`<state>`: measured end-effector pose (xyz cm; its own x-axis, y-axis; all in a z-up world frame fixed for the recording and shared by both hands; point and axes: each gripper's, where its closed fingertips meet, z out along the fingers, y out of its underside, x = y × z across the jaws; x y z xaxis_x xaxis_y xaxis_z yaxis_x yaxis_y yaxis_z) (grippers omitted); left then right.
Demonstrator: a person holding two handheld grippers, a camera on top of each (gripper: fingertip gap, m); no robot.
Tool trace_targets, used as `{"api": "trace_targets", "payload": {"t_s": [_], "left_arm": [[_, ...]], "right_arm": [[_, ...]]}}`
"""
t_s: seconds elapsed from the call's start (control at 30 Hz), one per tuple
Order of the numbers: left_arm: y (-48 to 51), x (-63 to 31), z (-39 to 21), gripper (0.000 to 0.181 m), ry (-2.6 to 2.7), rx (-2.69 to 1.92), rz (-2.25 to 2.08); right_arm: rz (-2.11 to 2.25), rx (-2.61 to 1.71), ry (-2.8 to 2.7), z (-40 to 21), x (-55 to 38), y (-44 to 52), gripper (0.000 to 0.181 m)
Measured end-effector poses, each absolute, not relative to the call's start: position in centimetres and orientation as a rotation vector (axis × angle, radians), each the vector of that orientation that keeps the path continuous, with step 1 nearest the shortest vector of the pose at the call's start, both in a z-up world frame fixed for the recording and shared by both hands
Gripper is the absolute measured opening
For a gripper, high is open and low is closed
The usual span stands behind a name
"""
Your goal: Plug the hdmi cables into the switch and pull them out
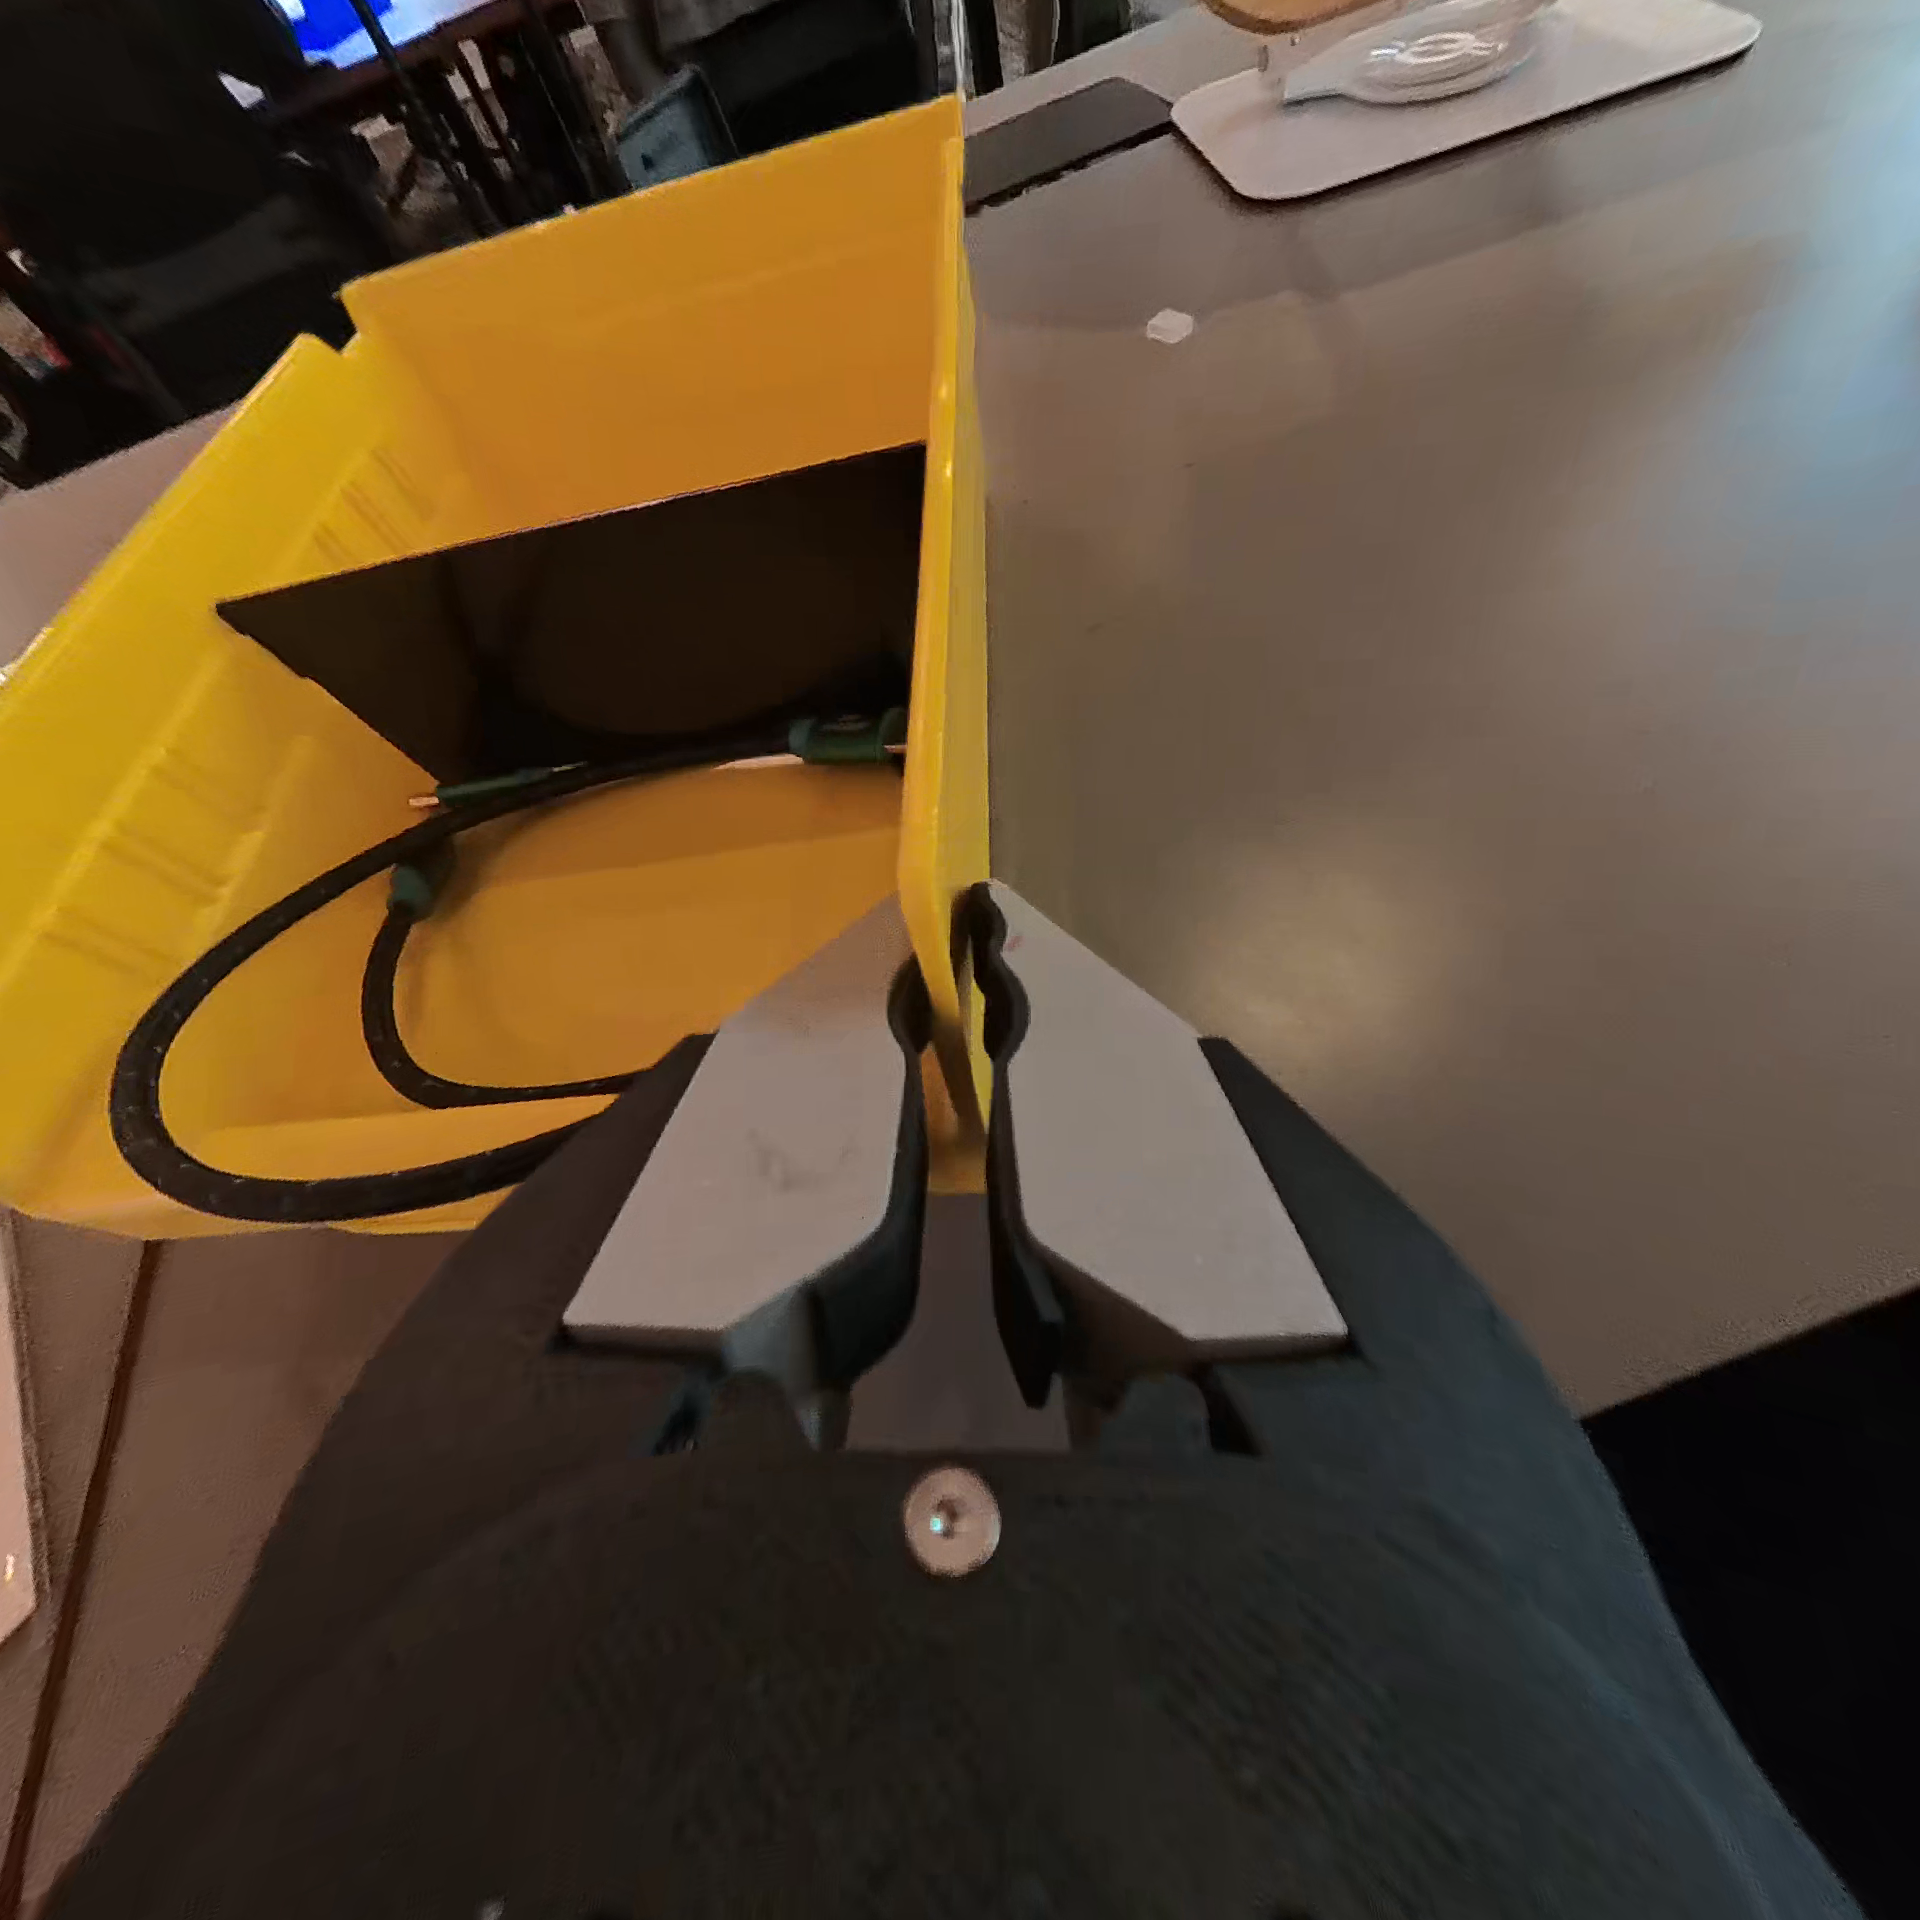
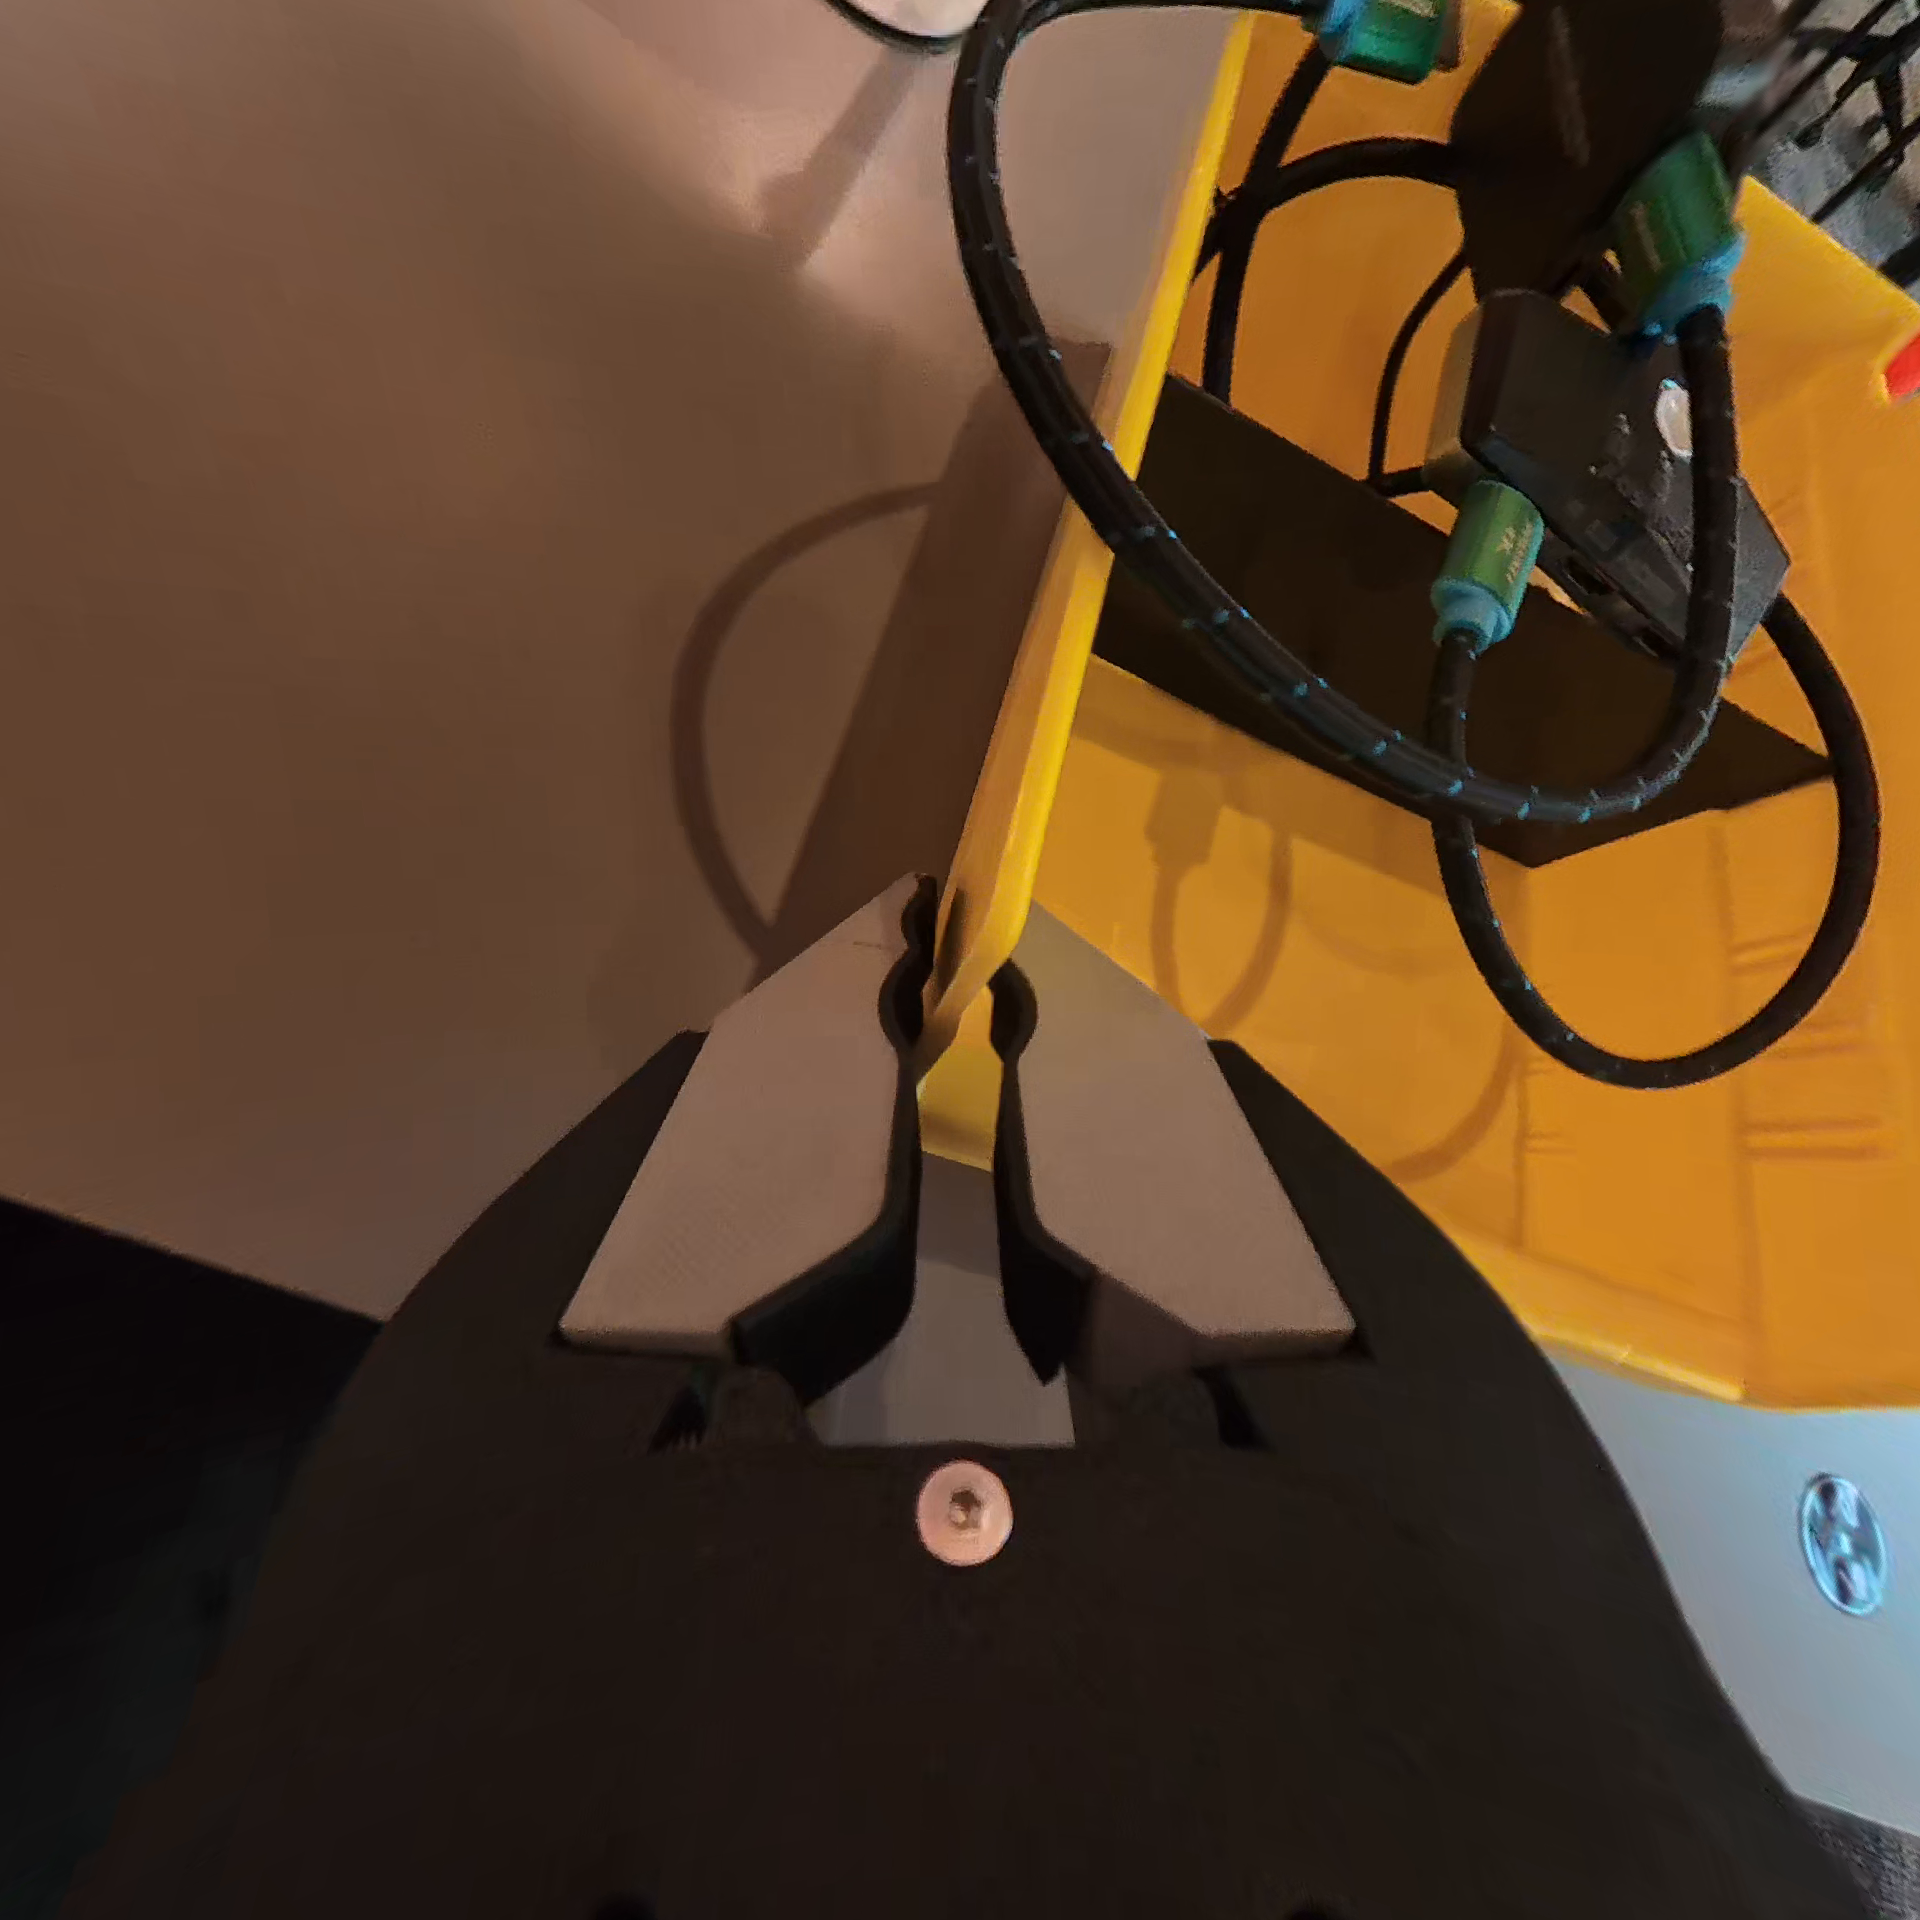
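Both tools look alike: the left gripper (image 1: 961,997) and right gripper (image 2: 961,997) each have a matte black, textured body, pale grey wedge-shaped fingers (image 1: 1122,1143) lined with wavy black pads, and one silver screw (image 2: 964,1512) at six o'clock, possibly hex-headed.

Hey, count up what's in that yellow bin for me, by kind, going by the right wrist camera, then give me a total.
Green cable plugs: 3
Black switch box: 1
Black divider panel: 1
Total: 5, all inside the yellow bin. The braided cables overlap, so they are left out of the count.
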<state>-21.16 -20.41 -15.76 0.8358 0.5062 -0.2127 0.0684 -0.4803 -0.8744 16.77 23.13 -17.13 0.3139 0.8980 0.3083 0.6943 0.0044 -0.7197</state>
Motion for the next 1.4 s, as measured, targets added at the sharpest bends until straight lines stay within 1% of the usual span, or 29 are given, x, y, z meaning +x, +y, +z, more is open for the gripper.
{"api": "trace_targets", "payload": {"t_s": [0.27,0.47,0.63,0.7,0.8,0.9,0.97,1.07,1.17,1.23,1.3,1.4], "left_arm": [[-21.0,-21.4,-11.0,0.004,-0.449,-1.88,0.64],[-23.0,-20.2,-6.7,0.005,-0.435,-1.772,0.67],[-25.3,-18.7,-2.6,0.005,-0.392,-1.702,0.79],[-25.9,-18.2,-1.1,0.005,-0.392,-1.681,0.829],[-26.6,-17.8,0.7,0.005,-0.38,-1.659,0.876],[-27.0,-17.4,2.1,0.005,-0.363,-1.648,0.9],[-27.0,-16.9,2.8,0.005,-0.346,-1.647,0.909],[-26.0,-15.7,4.0,0.005,-0.297,-1.633,0.907],[-23.4,-13.3,4.9,0.005,-0.203,-1.628,0.871],[-21.0,-10.9,5.1,0.005,-0.122,-1.636,0.816],[-18.1,-8.2,5.0,0.005,-0.028,-1.646,0.749],[-13.3,-3.5,4.2,0.006,0.126,-1.671,0.65]], "right_arm": [[0.327,-1.694,-1.578,-17.2,11.4,12.5,0.013],[0.428,-1.543,-1.779,-17.2,5.3,1.2,0.02],[0.535,-1.38,-1.909,-17.0,-1.8,-9.1,0.024],[0.651,-1.353,-1.879,-16.7,-5.4,-13.5,0.031],[0.78,-1.291,-1.84,-15.6,-9.0,-19.3,0.053],[0.86,-1.215,-1.822,-13.3,-9.1,-22.3,0.056],[0.978,-1.139,-1.85,-11.5,-7.5,-23.2,0.064],[1.081,-1.094,-1.869,-9.2,-4.4,-21.3,0.065],[1.06,-1.087,-1.858,-7.5,-1.3,-16.6,0.059],[1.019,-1.113,-1.859,-6.7,0.9,-13.0,0.047],[0.961,-1.157,-1.864,-6.0,3.2,-9.3,0.047],[0.887,-1.204,-1.779,-4.1,6.8,-3.7,0.041]]}}
